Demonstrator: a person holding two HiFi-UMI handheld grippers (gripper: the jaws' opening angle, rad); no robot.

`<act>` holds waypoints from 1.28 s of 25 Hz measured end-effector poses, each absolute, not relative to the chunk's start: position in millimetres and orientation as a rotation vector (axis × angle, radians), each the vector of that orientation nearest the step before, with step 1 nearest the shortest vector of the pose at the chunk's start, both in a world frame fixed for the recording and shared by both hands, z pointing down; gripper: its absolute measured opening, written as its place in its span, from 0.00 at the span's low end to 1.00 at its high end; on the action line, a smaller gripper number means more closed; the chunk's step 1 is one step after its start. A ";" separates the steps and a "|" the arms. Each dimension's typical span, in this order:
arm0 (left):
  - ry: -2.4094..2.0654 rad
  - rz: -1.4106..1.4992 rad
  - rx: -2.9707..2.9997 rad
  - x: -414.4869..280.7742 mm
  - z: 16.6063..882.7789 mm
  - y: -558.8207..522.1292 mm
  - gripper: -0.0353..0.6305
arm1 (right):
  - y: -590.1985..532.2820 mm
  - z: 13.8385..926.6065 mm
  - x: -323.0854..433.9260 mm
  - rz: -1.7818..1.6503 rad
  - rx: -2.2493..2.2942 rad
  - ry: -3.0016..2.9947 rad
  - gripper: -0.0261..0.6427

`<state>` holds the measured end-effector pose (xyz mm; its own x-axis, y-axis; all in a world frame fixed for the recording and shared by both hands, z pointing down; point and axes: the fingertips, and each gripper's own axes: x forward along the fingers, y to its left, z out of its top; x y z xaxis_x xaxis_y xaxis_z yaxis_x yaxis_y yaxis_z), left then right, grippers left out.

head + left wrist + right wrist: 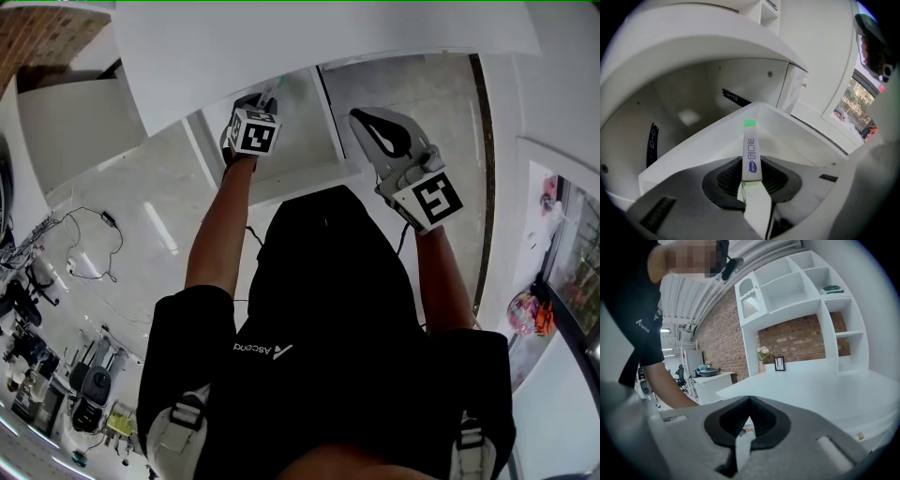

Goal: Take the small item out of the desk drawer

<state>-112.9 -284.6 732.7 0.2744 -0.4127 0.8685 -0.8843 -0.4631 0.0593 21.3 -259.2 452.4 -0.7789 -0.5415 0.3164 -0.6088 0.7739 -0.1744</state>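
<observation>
On my left, the black slide rail [651, 145] sits on the wall of the cavity under the table [693, 37], and a second rail [733, 97] shows further in. The table's white edge hangs over the open drawer [693, 150], so I am looking in beneath it. The drawer's own walls close to a corner straight ahead. The left gripper [752, 183] has its jaws closed on the small item [750, 150], a slim white strip packet with a green tip and a blue mark. The jaws pinch its near end, and the rest sticks straight out beyond them over the drawer's inside, toward that corner. I cannot tell if its far end touches the drawer. Further right, a window [855, 105] shows past the white panel. The right gripper [749, 420] is held up beside the left one, clear of the drawer, with its jaws together and nothing in them. From its camera I see my operator's arm [665, 380] at the left, then a brick wall [722, 329]. A vase of flowers [762, 359] and a small picture frame [779, 363] stand on the white table top under a white shelf unit [801, 301]. From the head view, the floor [141, 206] is pale and glossy, with cables [89, 244] trailing at the far left.
</observation>
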 end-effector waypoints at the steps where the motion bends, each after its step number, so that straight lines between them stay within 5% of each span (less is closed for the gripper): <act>1: -1.159 1.112 2.007 -113.1 727.6 -282.1 0.19 | -258.9 451.5 20.8 0.397 0.897 -2.726 0.04; 17: -1.151 0.966 2.269 -90.1 591.6 -216.3 0.18 | -241.2 413.9 26.1 0.334 0.904 -2.858 0.04; 32: -1.386 0.437 2.491 -62.3 401.6 -194.1 0.19 | -198.5 348.4 26.3 0.186 0.884 -2.960 0.04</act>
